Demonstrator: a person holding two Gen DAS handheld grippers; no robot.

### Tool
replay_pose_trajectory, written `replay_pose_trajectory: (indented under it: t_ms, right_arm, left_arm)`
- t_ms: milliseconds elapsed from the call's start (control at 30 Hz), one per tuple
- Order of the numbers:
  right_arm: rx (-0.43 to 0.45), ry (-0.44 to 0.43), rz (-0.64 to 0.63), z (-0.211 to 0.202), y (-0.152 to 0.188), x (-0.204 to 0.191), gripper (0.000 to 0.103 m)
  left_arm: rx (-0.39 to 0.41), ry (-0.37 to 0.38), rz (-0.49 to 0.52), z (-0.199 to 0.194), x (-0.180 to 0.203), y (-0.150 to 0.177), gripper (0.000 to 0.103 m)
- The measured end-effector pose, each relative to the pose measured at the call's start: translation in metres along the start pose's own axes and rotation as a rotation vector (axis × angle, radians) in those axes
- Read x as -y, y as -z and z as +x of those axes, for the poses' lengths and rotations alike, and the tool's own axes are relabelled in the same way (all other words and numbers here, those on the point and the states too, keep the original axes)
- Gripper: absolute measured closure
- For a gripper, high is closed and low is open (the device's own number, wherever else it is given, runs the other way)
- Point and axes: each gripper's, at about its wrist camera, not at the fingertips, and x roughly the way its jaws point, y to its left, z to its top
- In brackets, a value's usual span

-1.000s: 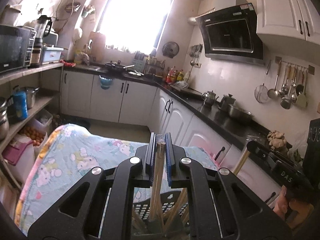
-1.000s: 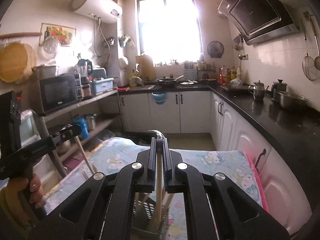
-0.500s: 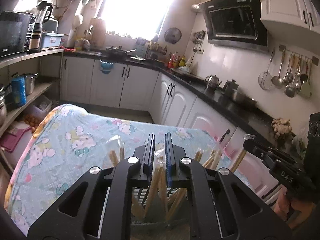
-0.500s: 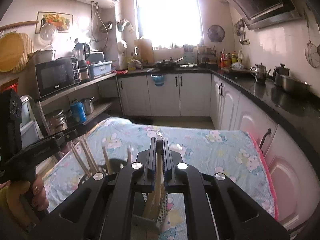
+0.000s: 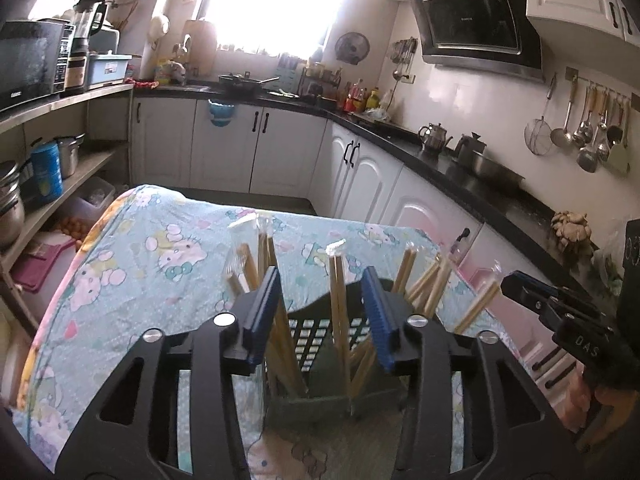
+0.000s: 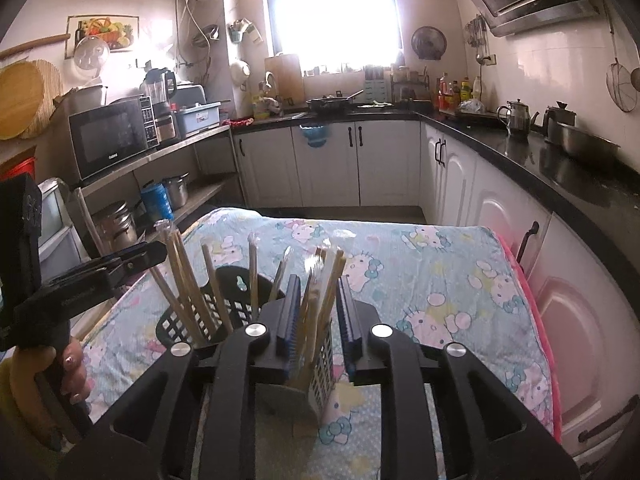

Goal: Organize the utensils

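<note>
- Left gripper (image 5: 320, 316): black two-finger unit with blue ribbed pads; jaws stand wide apart, nothing between them is clamped.
- Right gripper (image 6: 318, 312): same build; jaws parted, with wrapped sticks standing loose in the gap.
- Task item: pale wooden chopsticks in clear plastic sleeves (image 5: 338, 300), standing on end and fanning outward at various tilts; sleeve tips are crumpled and translucent.
- Location: the chopsticks stand in a dark perforated plastic utensil caddy (image 5: 316, 332) with several compartments, directly below both grippers. The right wrist view shows a rounded black lattice section (image 6: 232, 284) beside a pale grid-walled section (image 6: 322, 364).
- The caddy rests on a table covered by a light-blue cartoon-cat print cloth (image 5: 160, 264).
- Change from one second ago: each gripper was then closed on a chopstick pair held above the caddy; both jaws have since opened and the pairs now stand in the caddy.
- Legible writing: "DAS" on the right gripper body as seen from the left wrist view (image 5: 584, 346). Lettering on the black microwave oven (image 6: 110, 136) and the range hood (image 5: 476, 20) is too small to read.
</note>
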Motion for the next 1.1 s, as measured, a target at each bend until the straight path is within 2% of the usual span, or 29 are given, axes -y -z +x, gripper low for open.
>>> replay_pose_trajectory:
  t_ms: [100, 300, 467, 533, 600, 667, 900, 1100]
  right_arm:
    - [-0.003, -0.002, 0.003, -0.007, 0.004, -0.001, 0.076]
    - [0.001, -0.018, 0.004, -0.026, 0.015, -0.005, 0.059]
    - [0.004, -0.014, -0.007, -0.045, 0.033, -0.013, 0.04]
    - [0.007, -0.004, -0.013, -0.052, 0.04, -0.016, 0.03]
    - [0.01, 0.003, -0.023, -0.059, 0.048, -0.019, 0.027]
    - [0.012, 0.007, -0.028, -0.067, 0.057, -0.023, 0.019]
    - [0.016, 0.005, -0.041, -0.088, 0.088, -0.036, 0.01]
    - [0.016, -0.007, -0.032, -0.094, 0.112, -0.046, 0.007]
  left_arm:
    - [-0.003, 0.0, 0.007, -0.009, 0.002, 0.003, 0.06]
    - [-0.008, 0.012, 0.027, -0.036, 0.007, 0.021, 0.037]
    - [-0.024, 0.003, 0.027, -0.052, 0.005, 0.041, 0.011]
    - [-0.034, 0.009, 0.02, -0.058, 0.004, 0.049, 0.011]
    - [-0.044, 0.009, 0.02, -0.064, 0.004, 0.057, 0.011]
    - [-0.054, -0.005, 0.02, -0.07, 0.003, 0.067, 0.011]
    - [-0.068, -0.039, 0.025, -0.087, 0.003, 0.099, 0.011]
    - [-0.076, -0.053, 0.009, -0.096, 0.003, 0.127, 0.011]
